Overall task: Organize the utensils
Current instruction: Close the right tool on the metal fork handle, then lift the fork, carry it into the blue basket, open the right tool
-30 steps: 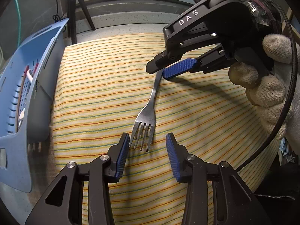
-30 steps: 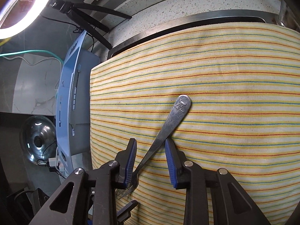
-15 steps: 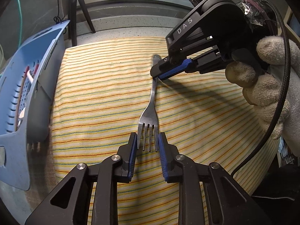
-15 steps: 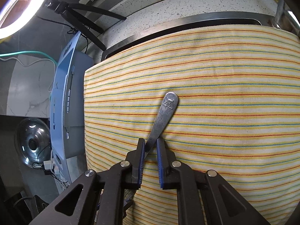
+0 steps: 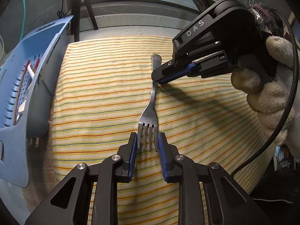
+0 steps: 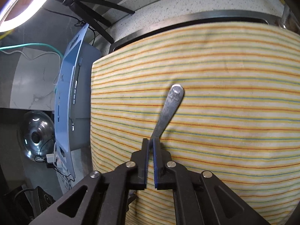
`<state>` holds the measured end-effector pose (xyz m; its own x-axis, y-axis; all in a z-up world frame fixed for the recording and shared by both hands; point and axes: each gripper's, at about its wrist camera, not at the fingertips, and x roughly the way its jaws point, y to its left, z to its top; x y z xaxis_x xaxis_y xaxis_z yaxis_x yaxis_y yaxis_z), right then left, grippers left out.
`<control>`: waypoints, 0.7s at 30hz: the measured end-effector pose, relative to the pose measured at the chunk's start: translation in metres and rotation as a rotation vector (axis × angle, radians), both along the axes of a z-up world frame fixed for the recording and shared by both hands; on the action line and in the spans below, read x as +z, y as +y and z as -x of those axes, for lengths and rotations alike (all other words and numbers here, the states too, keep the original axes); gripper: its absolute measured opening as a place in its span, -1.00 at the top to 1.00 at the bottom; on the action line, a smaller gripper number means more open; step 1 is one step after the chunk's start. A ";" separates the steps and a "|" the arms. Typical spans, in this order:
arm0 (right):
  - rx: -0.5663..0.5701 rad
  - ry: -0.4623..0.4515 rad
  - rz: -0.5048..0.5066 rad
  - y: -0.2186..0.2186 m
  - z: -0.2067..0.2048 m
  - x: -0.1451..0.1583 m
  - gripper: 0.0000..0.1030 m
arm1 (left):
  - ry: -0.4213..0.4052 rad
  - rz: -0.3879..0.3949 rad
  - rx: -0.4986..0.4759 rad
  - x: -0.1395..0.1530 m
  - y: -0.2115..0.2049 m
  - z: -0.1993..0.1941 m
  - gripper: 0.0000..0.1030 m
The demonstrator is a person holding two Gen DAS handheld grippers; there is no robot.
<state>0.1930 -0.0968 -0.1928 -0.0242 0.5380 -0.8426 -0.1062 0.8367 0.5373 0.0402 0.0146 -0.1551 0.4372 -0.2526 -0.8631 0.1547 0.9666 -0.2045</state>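
Note:
A steel fork (image 5: 152, 101) lies on a yellow striped cloth (image 5: 105, 86), tines toward me in the left wrist view. My left gripper (image 5: 148, 140) is shut on the tines, its blue pads (image 5: 133, 150) touching the outer prongs. My right gripper (image 5: 158, 79), held by a gloved hand (image 5: 262, 97), is shut on the handle near its far end. In the right wrist view the right gripper (image 6: 151, 142) clamps the fork's handle (image 6: 172, 101), which sticks up beyond the pads over the cloth (image 6: 225, 71). The tines are hidden there.
A blue perforated basket (image 5: 43, 71) with several utensils stands at the cloth's left edge, and shows as a blue basket (image 6: 69, 97) in the right wrist view. A tripod (image 5: 80, 9) stands behind it. A pot lid (image 6: 35, 136) and a ring light (image 6: 16, 5) are off to the left.
Both grippers have closed on the fork: the left around the tines, the right on the handle. The fork has turned from slanted to straight between them.

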 end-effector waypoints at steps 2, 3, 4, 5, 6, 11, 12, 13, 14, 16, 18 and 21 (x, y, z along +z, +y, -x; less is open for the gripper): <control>-0.006 0.015 -0.003 0.001 0.000 -0.004 0.82 | 0.001 0.000 -0.002 0.000 0.000 -0.001 0.60; -0.012 0.017 -0.005 0.001 0.000 -0.004 0.81 | 0.003 -0.008 -0.005 -0.001 -0.001 -0.001 0.60; -0.010 0.019 -0.007 0.001 0.001 -0.004 0.81 | 0.004 -0.008 -0.004 -0.001 -0.001 -0.001 0.60; -0.006 0.020 -0.007 0.002 0.000 -0.004 0.81 | 0.003 0.001 -0.002 0.000 -0.001 0.000 0.60; -0.007 0.022 -0.013 0.002 0.000 -0.005 0.78 | 0.004 0.007 -0.002 -0.001 -0.002 -0.002 0.60; -0.007 0.046 -0.043 0.004 0.001 -0.008 0.76 | 0.003 0.008 -0.010 -0.002 -0.001 -0.004 0.60; -0.003 0.042 -0.042 0.004 0.002 -0.007 0.76 | 0.000 0.009 -0.011 -0.001 -0.001 -0.004 0.60; 0.002 0.037 -0.041 0.004 0.002 -0.007 0.76 | -0.002 0.009 -0.010 -0.001 0.000 -0.005 0.60; 0.002 0.034 -0.043 0.004 0.002 -0.006 0.81 | -0.003 0.011 -0.008 0.000 0.001 -0.005 0.60; -0.008 0.041 -0.061 0.001 0.001 -0.006 0.81 | -0.007 0.013 -0.007 0.002 0.002 -0.003 0.60; -0.011 0.038 -0.075 0.000 0.002 -0.004 0.83 | -0.013 0.015 -0.002 0.005 0.004 -0.002 0.60; -0.008 0.024 -0.093 0.003 0.003 0.003 0.83 | -0.028 0.018 0.009 0.011 0.008 0.001 0.60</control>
